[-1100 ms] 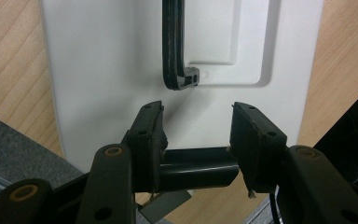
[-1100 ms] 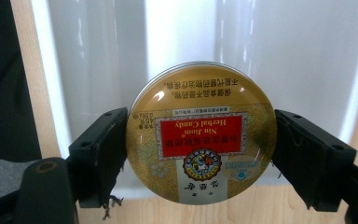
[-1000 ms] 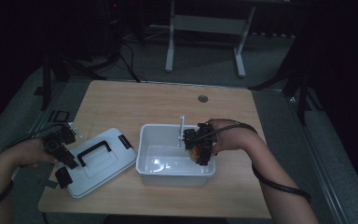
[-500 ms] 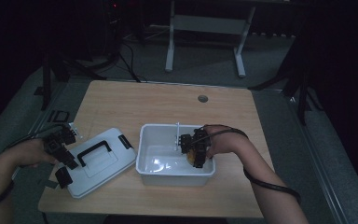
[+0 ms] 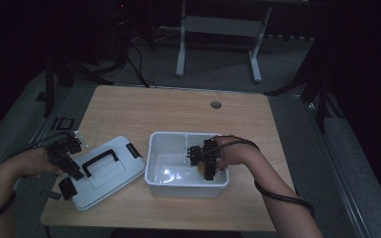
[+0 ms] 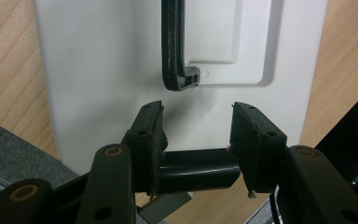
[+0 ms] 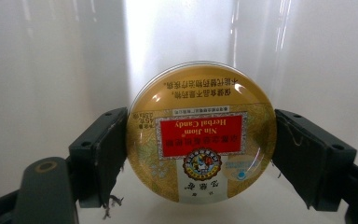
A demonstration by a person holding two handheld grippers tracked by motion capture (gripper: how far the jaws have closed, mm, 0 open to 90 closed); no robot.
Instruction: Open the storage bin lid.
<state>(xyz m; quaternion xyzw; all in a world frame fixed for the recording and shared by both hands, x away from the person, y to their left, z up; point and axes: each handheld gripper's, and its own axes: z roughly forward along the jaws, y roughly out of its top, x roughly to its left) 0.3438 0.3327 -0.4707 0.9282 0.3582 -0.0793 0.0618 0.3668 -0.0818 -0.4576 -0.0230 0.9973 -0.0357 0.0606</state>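
A round golden candy tin (image 7: pixel 201 142) with a red label sits between the jaws of my right gripper (image 7: pixel 200 122), which is shut on its sides. In the high view that gripper (image 5: pixel 204 161) is low inside the white open bin (image 5: pixel 158 144), at its right half, with the tin (image 5: pixel 200 169) under it. The bin's white lid (image 5: pixel 110 174) with a black handle (image 5: pixel 99 159) lies flat on the table to the left. My left gripper (image 6: pixel 199 112) hovers open over the lid's (image 6: pixel 98 70) near end, a little short of the handle (image 6: pixel 172 46), holding nothing.
The wooden table (image 5: pixel 178 109) has a round cable hole (image 5: pixel 216 104) at the back. The white bin wall (image 7: pixel 51 56) rises close behind the tin. A cable loops along the right forearm (image 5: pixel 278 198). A metal desk frame (image 5: pixel 218 25) stands on the floor beyond.
My right gripper has moved slightly left and toward the near side, lower in the bin, still holding the tin. The left gripper and the lid have stayed put.
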